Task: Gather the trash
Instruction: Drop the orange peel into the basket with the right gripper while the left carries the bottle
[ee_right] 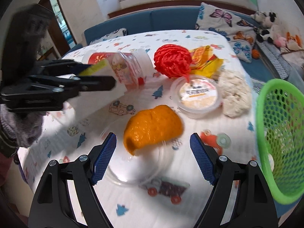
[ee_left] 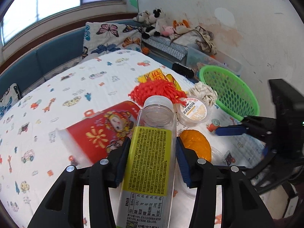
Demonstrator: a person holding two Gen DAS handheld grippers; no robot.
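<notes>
Bottle (ee_left: 152, 152) clamped between left gripper (ee_left: 152, 159) pads — clear plastic, yellow-green label, cap end pointing away from the jaws. Right gripper (ee_right: 153, 157) spread wide, gripping nothing — orange peel (ee_right: 152, 127) just ahead of the gap, on a clear lid (ee_right: 140, 171). Green basket (ee_right: 281, 142) off to the right of the right jaws.

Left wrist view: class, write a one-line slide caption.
Left gripper grips a clear bottle above table litter, green basket nearby.
</notes>
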